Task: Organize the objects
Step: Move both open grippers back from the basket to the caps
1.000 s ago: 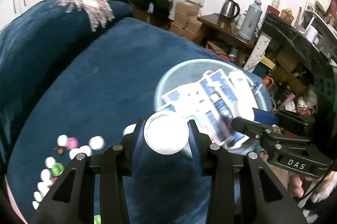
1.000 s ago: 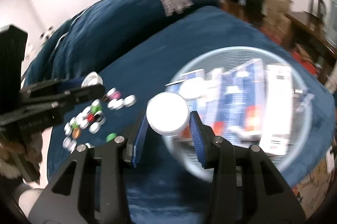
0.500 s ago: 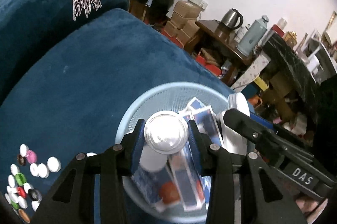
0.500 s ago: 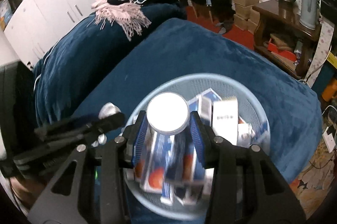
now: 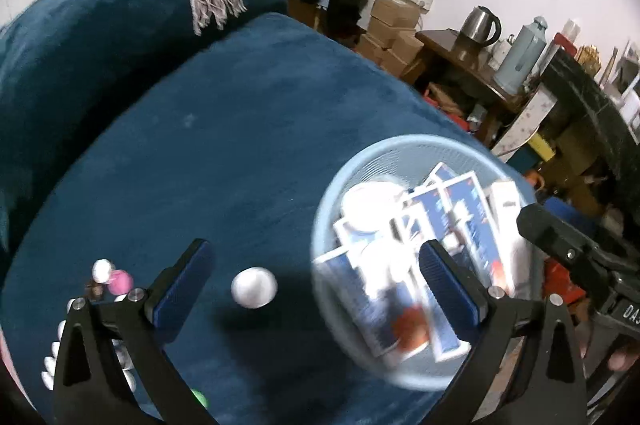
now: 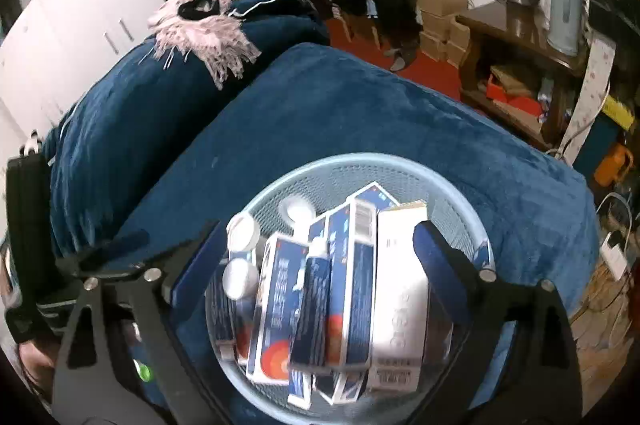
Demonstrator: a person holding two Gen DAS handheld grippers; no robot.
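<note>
Loose caps (image 5: 114, 279): a cluster is seen at 9 o'clock of the left view, on the blue blanket (image 5: 240, 145), beside the left finger.
Left gripper (image 5: 316, 277): shown wide open and empty; one white cap (image 5: 254, 287) lies on the blanket between the fingers, nearer the left one, round, with no long axis.
Basket (image 5: 332, 193): placed at 3 o'clock of the left gripper, its rim behind the right finger; filled with blue-and-white boxes (image 6: 352, 277) lying parallel, long axes toward 12 o'clock.
Right gripper (image 6: 316, 265): held open and empty above the basket; white jars (image 6: 242, 231) rest inside at 10 o'clock.
Open room: free blanket toward 12 o'clock; the blanket's edge drops off just beyond the basket at 3 o'clock.
Judgement: the left gripper is nearer the caps, so the next pick probably falls to it.
</note>
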